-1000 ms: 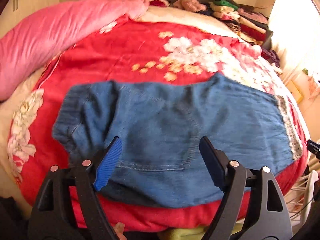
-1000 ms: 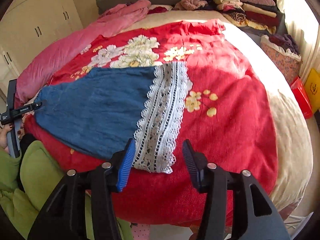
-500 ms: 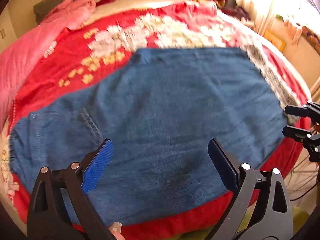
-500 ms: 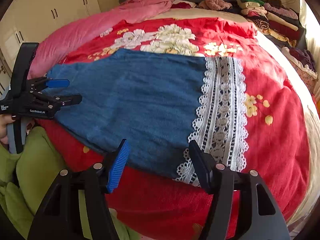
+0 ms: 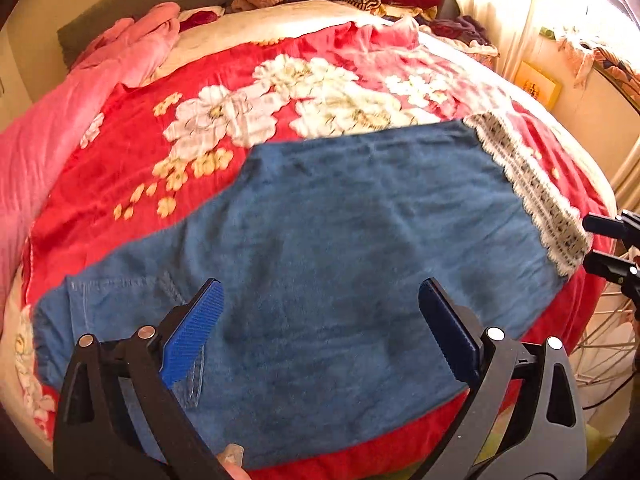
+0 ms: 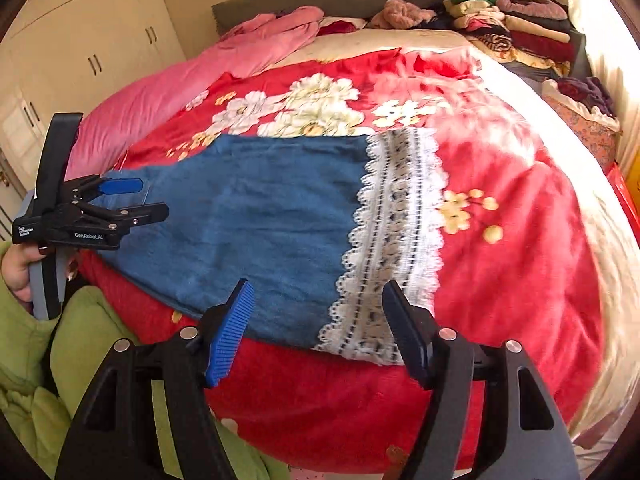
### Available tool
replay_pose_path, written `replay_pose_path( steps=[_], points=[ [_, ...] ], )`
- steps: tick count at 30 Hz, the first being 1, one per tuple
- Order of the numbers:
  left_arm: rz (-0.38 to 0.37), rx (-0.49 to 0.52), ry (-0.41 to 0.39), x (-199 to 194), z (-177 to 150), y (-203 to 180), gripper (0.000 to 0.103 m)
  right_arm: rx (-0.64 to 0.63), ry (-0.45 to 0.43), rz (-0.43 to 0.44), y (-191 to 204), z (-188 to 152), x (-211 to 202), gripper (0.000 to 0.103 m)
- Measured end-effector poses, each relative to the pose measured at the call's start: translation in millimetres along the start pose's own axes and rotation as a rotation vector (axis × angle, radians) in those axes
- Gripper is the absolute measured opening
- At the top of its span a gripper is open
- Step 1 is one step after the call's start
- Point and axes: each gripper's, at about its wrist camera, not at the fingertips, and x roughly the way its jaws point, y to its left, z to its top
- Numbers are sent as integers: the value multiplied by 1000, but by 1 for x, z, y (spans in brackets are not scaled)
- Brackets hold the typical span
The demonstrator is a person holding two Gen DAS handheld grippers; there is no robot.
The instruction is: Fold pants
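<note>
Blue denim pants (image 5: pixel 360 240) with a white lace hem (image 5: pixel 536 200) lie flat across a red floral blanket (image 5: pixel 120 152) on the bed, waist to the left. My left gripper (image 5: pixel 320 300) hovers over the middle of the pants near their front edge. Its jaws are opening wide and nothing is pinched between them. My right gripper (image 6: pixel 318 292) hangs over the front edge of the pants (image 6: pixel 260 220) at the lace hem (image 6: pixel 392 240). Its jaws are opening too, and the pads are clear of the cloth. The left gripper (image 6: pixel 136 200) also shows from the side above the waist end.
A pink quilt (image 6: pixel 180 80) lies along the bed's left side. Stacked folded clothes (image 6: pixel 520 28) sit at the headboard's right. White wardrobe doors (image 6: pixel 80 48) stand at the left. A person's hand (image 6: pixel 16 268) and green garment (image 6: pixel 60 360) are at the front left.
The left gripper has slid from the waistband toward the middle of the pants and spread wider. The right gripper's jaws have also widened near the lace hem. The pants have not moved.
</note>
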Motion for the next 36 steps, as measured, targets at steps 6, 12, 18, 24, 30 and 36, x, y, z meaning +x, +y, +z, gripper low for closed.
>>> replay_pose_path(
  steps=[6, 12, 18, 24, 30, 36],
  points=[
    [-29, 52, -37, -4, 35, -21, 93, 40, -46, -31, -21, -3, -21, 66],
    [-69, 130, -60, 8, 68, -55, 93, 74, -34, -26, -33, -10, -18, 66],
    [-107, 185, -21, 43, 92, -84, 93, 114, -10, -5, -37, -16, -4, 66],
    [-122, 224, 6, 81, 110, -99, 92, 132, 19, 44, -35, -15, 17, 66],
    [-160, 260, 16, 111, 123, -111, 88, 168, 38, 57, -38, -16, 34, 67],
    [-267, 239, 66, 130, 116, -123, 50, 184, 27, 70, -40, -16, 41, 67]
  ],
)
